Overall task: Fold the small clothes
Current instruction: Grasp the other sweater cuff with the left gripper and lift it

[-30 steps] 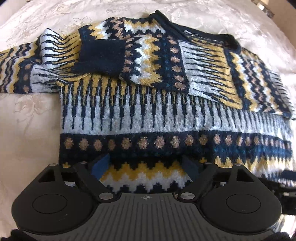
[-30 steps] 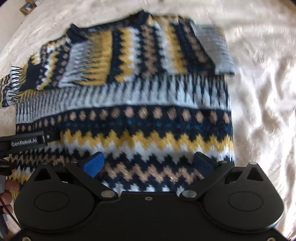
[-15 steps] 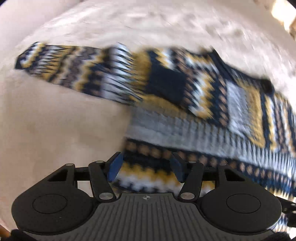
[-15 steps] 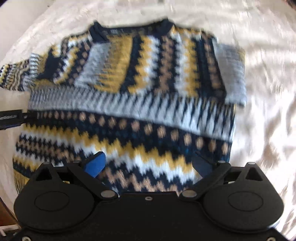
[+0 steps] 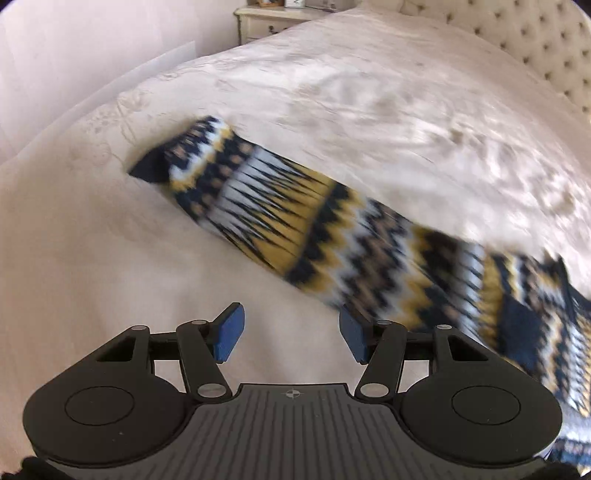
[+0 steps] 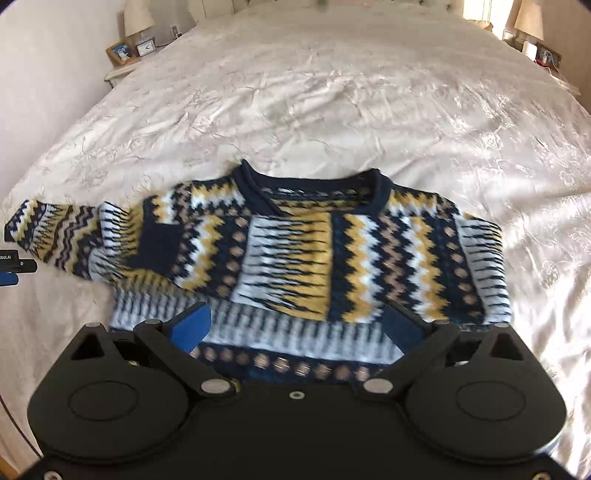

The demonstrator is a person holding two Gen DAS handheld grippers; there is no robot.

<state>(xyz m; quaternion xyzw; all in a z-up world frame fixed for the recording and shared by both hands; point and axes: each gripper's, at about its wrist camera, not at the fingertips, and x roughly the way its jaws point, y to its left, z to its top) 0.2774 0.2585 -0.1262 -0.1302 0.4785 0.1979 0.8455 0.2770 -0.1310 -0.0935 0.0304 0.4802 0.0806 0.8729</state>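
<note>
A bedroom with pale walls holds a wide bed (image 6: 332,92) under a cream, sheeny embroidered bedspread, creased and sunlit on its right side; a tufted headboard (image 5: 546,48) shows at the top right of the left wrist view; a nightstand (image 6: 122,70) at the bed's far left corner carries a lamp, a small clock and a framed picture, and a second lamp (image 6: 528,18) stands at the far right corner; nothing lies on the bedspread around the sweater (image 6: 295,258), a knit in navy, mustard, white and tan zigzag bands; it lies flat near the bed's near edge, neckline toward the headboard and hem toward the camera, its long axis across the bed; its right sleeve is folded in over the chest, while the other sleeve (image 5: 277,206) stretches straight out to the left, cuff at the far end; the hem is hidden behind the right tongs (image 6: 299,325), and the pattern is blurred in both views; the left tongs (image 5: 291,332) hang about half open over bare bedspread beside that sleeve, having just been closing with nothing between the pads; the right tongs stand wide open above the sweater's lower body, gripping nothing.
</note>
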